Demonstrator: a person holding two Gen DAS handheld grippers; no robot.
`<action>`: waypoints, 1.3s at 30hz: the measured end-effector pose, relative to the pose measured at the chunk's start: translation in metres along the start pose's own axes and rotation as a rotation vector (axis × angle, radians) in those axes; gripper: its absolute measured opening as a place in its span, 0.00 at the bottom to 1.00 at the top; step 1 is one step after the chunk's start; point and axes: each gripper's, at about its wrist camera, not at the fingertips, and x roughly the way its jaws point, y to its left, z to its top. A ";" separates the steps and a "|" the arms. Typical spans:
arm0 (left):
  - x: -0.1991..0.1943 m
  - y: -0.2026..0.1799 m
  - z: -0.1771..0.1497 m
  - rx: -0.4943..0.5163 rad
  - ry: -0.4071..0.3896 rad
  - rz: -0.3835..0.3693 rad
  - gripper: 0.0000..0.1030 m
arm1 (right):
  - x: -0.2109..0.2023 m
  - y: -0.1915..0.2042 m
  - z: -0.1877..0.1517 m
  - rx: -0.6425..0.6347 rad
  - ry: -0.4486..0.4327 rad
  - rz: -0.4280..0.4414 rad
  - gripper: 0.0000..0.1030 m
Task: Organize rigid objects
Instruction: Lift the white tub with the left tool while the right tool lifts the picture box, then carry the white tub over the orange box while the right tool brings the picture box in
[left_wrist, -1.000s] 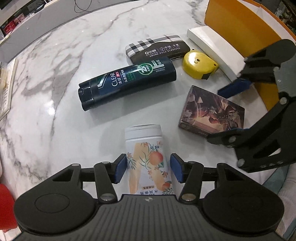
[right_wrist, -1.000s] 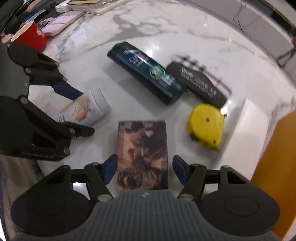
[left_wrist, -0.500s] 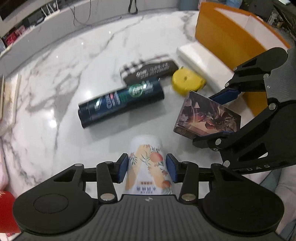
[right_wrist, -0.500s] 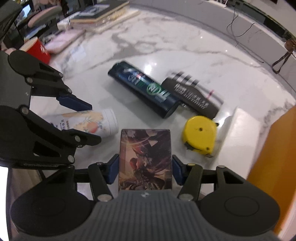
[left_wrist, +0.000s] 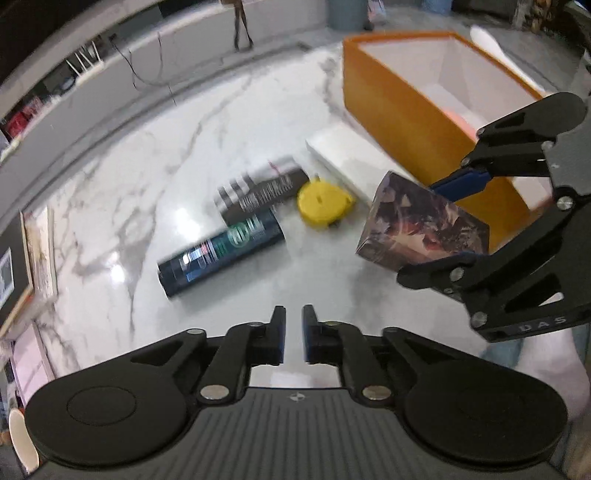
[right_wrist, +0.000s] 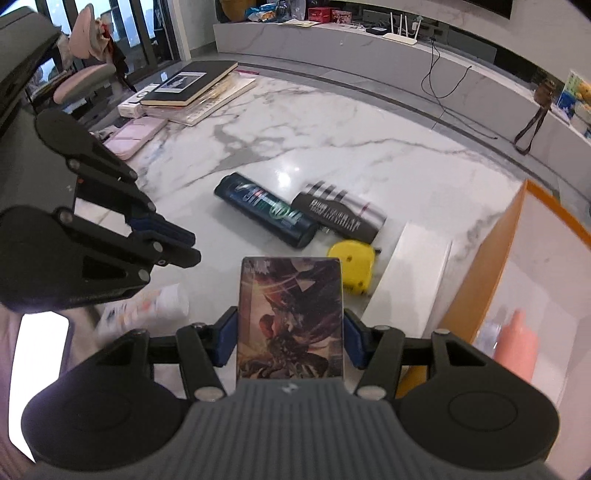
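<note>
1. The right gripper (right_wrist: 290, 341) has its blue pads clamped on both sides of an illustrated card box (right_wrist: 291, 319), held off the marble tabletop (right_wrist: 332, 155).
2. The left gripper (left_wrist: 293, 334) holds nothing; its fingers are nearly together, with only a narrow slit between them.
3. A white bottle with a peach print (right_wrist: 147, 306) lies blurred below the left gripper in the right wrist view.
4. On the table, a dark shampoo bottle (left_wrist: 221, 254) lies beside a plaid-patterned case (left_wrist: 262, 192), with a yellow tape measure (left_wrist: 323, 203) just beside both.
5. A flat white box (right_wrist: 410, 280) lies against the open orange bin (left_wrist: 402, 110), which contains a pink bottle (right_wrist: 517, 347).
</note>
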 end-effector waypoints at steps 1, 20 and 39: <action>0.003 -0.001 -0.003 0.003 0.024 -0.007 0.28 | 0.000 0.002 -0.005 0.005 -0.001 0.010 0.56; 0.074 0.000 -0.053 0.150 0.214 -0.024 0.61 | 0.045 0.013 -0.061 0.173 -0.012 0.110 0.56; 0.038 -0.004 -0.051 0.028 0.004 -0.010 0.48 | 0.023 0.008 -0.063 0.185 -0.104 0.082 0.56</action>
